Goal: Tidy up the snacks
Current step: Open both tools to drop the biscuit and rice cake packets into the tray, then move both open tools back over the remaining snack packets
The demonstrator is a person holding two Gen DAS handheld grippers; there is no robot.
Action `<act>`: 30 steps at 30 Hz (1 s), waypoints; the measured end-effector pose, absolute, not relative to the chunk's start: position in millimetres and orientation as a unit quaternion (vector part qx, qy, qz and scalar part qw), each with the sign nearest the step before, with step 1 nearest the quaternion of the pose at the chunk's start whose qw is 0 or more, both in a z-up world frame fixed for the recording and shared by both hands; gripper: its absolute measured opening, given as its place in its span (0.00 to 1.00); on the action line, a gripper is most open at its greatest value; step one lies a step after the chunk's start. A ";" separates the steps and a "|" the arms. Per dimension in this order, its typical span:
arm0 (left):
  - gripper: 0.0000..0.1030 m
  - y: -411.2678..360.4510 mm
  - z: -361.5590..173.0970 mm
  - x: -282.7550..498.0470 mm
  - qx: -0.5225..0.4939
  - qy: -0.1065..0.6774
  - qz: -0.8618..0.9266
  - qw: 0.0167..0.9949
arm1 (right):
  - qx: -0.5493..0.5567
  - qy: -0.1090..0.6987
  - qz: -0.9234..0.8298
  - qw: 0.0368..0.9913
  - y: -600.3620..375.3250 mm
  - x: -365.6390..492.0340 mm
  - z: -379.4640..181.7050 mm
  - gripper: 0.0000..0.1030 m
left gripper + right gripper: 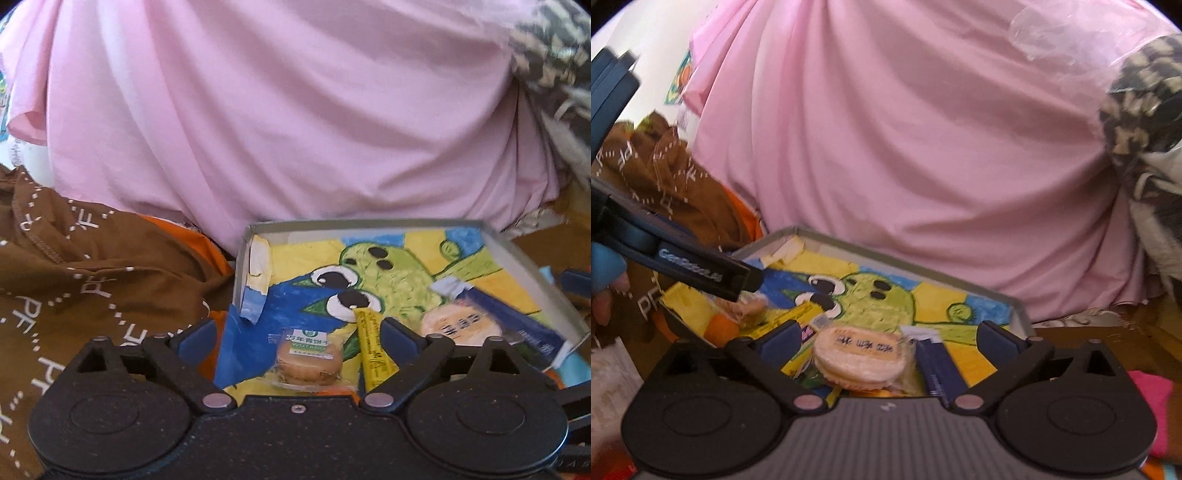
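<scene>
Where fingers gape, yellow stick lengthwise.

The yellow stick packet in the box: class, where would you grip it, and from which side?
Grip the yellow stick packet across its narrow width, near the middle, coming from above. It lies flat on the box floor, long and thin, beside the round biscuit pack; the left gripper, jaws open, hovers there.

pink sheet, brown dotted cloth
</scene>
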State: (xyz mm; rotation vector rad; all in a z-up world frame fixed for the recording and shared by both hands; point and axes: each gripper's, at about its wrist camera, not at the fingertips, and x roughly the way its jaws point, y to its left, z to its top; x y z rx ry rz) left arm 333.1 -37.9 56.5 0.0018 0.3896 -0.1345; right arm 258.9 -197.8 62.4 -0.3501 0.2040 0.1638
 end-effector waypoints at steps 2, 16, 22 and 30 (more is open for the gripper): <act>0.95 -36.3 61.2 322.5 -0.002 0.187 -0.067 0.980 | -0.171 0.093 0.075 0.978 -201.1 249.6 68.7 1.00; 0.99 -17.0 79.7 242.6 -0.017 0.150 -0.041 0.988 | -0.133 0.067 0.065 0.987 -221.8 173.3 99.7 1.00; 0.99 -20.2 82.8 206.4 -0.009 0.156 -0.050 0.986 | -0.133 0.061 0.065 0.987 -227.6 134.3 107.1 1.00; 0.99 -14.5 71.1 150.3 -0.023 0.169 -0.048 0.984 | -0.130 0.077 0.059 0.987 -230.1 80.8 96.3 1.00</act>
